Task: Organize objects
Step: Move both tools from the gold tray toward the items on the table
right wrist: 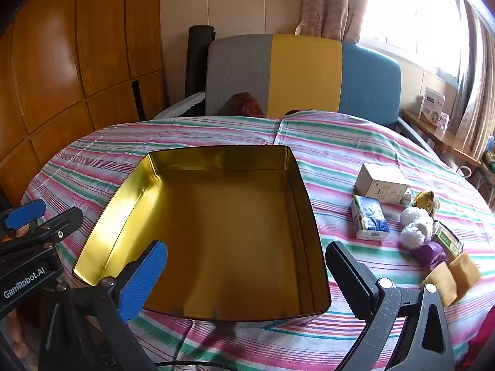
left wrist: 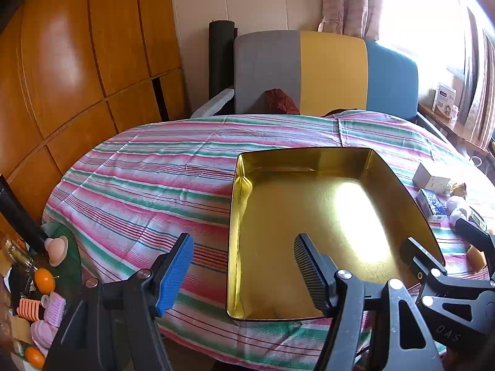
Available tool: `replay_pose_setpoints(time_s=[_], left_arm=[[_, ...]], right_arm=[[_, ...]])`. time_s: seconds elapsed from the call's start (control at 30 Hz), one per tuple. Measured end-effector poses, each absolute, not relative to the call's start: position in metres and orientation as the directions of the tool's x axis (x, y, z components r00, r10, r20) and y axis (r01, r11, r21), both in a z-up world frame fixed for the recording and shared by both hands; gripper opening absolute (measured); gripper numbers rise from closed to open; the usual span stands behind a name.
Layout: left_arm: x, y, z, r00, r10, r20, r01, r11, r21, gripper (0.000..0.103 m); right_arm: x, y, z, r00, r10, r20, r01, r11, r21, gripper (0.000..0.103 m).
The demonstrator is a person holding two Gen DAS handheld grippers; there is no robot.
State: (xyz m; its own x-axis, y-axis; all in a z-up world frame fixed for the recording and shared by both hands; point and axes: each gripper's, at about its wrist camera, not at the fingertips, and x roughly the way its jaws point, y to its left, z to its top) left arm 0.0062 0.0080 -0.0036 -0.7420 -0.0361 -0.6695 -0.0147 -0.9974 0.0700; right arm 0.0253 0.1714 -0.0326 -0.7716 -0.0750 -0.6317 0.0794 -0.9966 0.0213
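Both claws, the left claw point(left wrist: 244, 273) and right claw point(right wrist: 247, 278), are hovering spread and empty over the shiny gold rectangular metal tin point(right wrist: 216, 222), while right of it the soft white plastic-wrapped bundle point(right wrist: 416, 227) is inviting a gentle squeeze across its middle.

Gold tin point(right wrist: 216, 232), pink-green-white striped cloth point(left wrist: 139, 185), grey-yellow-blue chair point(right wrist: 304, 74), blue-white packet point(right wrist: 369, 221)

Left gripper point(left wrist: 244, 273) and right gripper point(right wrist: 246, 278), jaws apart, empty, angled downward.
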Motion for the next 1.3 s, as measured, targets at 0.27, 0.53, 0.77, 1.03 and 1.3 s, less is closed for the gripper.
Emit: replay_pose_setpoints(time_s=[0.27, 0.53, 0.77, 1.03, 1.3], left_arm=[[0.008, 0.009, -0.003, -0.744, -0.029, -0.668, -0.023, -0.997, 0.069, 0.068], [0.009, 0.011, -0.005, -0.736, -0.025, -0.677, -0.030, -0.997, 0.069, 0.068], [0.007, 0.013, -0.006, -0.726, -0.012, -0.687, -0.042, -0.997, 0.062, 0.068], [0.005, 0.024, -0.007, -0.718, 0.005, -0.696, -0.081, -0.994, 0.076, 0.068], [0.001, 0.036, -0.007, -0.709, 0.040, -0.704, -0.131, -0.988, 0.076, 0.068]], right_arm=[[0.029, 0.174, -0.028, -0.780, -0.054, -0.624, 0.074, -0.997, -0.006, 0.103], [0.029, 0.174, -0.028, -0.776, -0.048, -0.628, 0.078, -0.997, -0.020, 0.103], [0.024, 0.181, -0.024, -0.768, -0.040, -0.639, 0.079, -0.996, -0.032, 0.103], [0.021, 0.200, -0.017, -0.772, -0.027, -0.635, 0.055, -0.998, -0.025, 0.103], [0.019, 0.232, -0.009, -0.776, 0.013, -0.631, 0.007, -1.000, -0.029, 0.103]])
